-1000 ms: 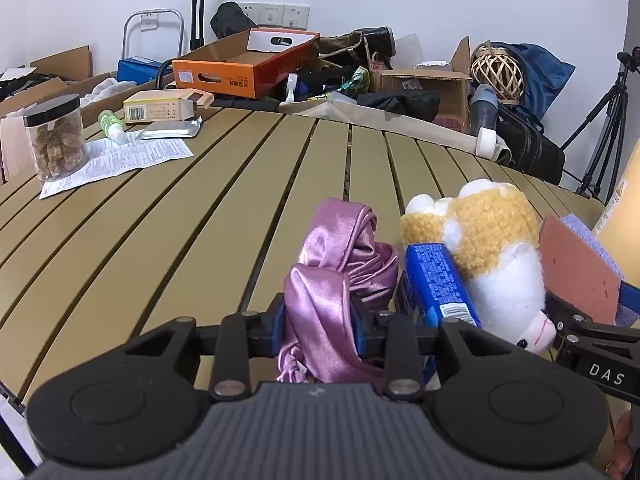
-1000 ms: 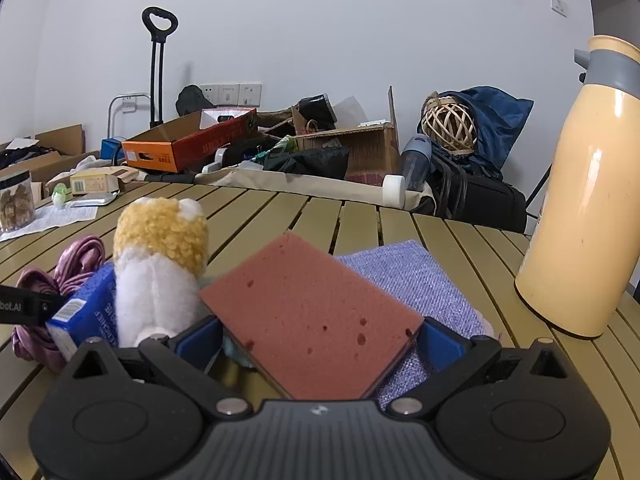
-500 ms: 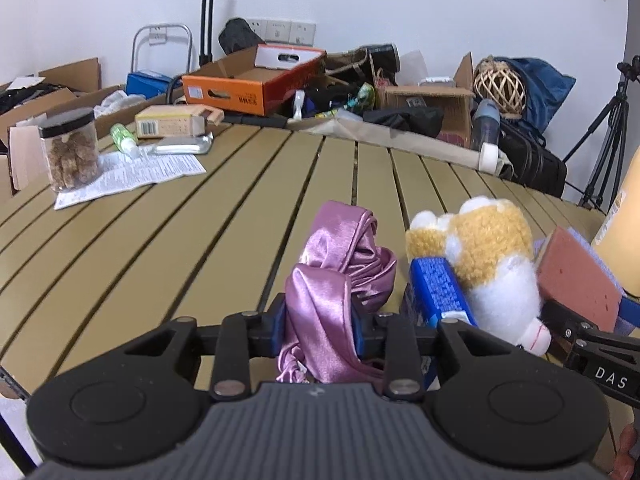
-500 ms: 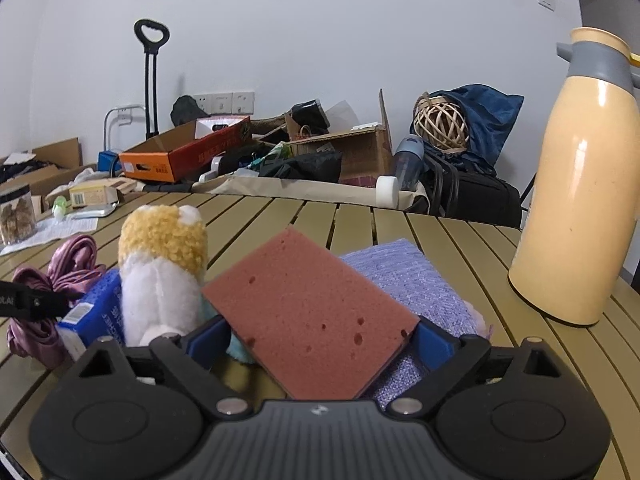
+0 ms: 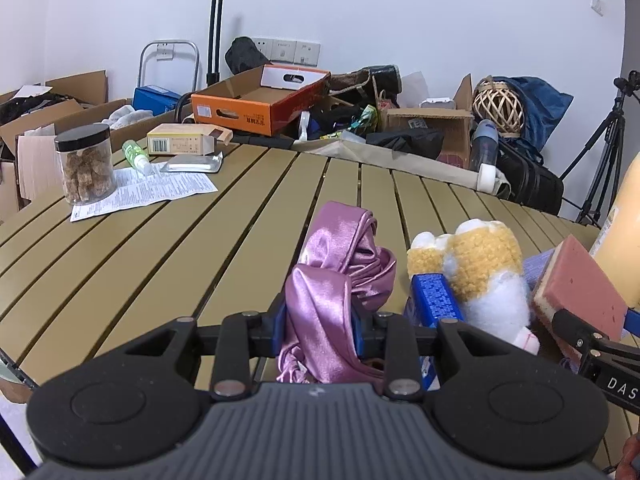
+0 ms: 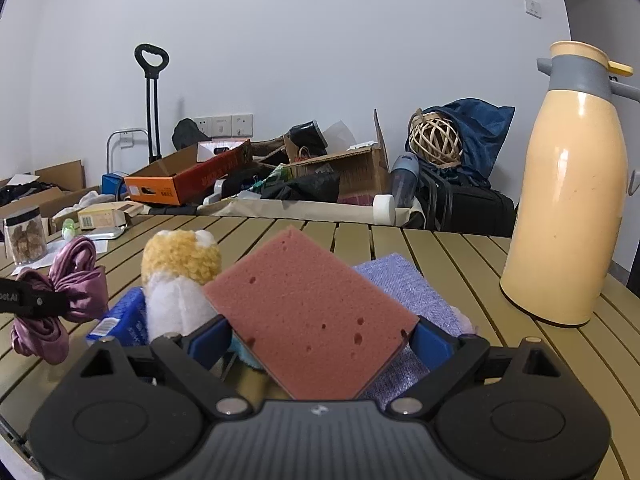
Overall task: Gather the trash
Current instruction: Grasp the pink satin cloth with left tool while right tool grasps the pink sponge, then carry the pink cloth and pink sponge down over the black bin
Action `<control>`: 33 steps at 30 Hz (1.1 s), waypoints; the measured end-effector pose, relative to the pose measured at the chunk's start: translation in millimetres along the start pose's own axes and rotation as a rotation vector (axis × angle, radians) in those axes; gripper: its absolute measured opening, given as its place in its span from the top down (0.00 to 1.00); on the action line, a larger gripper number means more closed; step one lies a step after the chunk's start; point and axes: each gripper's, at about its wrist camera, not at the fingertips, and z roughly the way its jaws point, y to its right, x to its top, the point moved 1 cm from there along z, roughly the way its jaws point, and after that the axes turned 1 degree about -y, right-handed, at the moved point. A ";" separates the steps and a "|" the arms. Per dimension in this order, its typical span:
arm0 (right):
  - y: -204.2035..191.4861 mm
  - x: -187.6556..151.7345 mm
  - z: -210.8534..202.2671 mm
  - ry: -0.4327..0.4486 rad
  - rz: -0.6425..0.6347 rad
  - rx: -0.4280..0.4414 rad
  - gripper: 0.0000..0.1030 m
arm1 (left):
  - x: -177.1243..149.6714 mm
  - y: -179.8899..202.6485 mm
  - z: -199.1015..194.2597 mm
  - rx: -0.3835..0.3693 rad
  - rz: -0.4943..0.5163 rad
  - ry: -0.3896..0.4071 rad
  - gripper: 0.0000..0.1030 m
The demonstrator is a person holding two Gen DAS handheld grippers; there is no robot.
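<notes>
Currently, left gripper (image 5: 319, 330) pinches glossy crumpled purple satin cloth (image 5: 336, 280) between its fingers; right gripper (image 6: 320, 338), jaws having just narrowed, clamps porous rectangular pink sponge (image 6: 308, 316).

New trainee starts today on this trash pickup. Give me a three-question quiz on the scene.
1. True or false: the left tongs are shut on the purple satin cloth.
2. What do the right tongs grip?
3. The cream thermos is: A) lying down B) upright on the table C) held.

Key: 1 true; 2 the pink sponge; 3 B.
</notes>
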 end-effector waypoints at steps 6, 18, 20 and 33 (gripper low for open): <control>-1.2 -3.0 -19.3 0.017 -0.003 0.009 0.08 | -5.6 1.8 -17.3 -0.001 0.009 0.029 0.70; -3.1 -13.4 -62.6 0.055 0.002 0.029 0.08 | -26.0 4.7 -57.6 0.013 0.051 0.094 0.70; -4.3 -17.3 -70.1 0.058 0.005 0.039 0.08 | -28.4 3.2 -63.3 0.014 0.051 0.104 0.70; 2.5 -47.6 -119.3 0.048 0.049 0.070 0.08 | -74.9 -15.8 -107.1 -0.003 0.008 0.121 0.70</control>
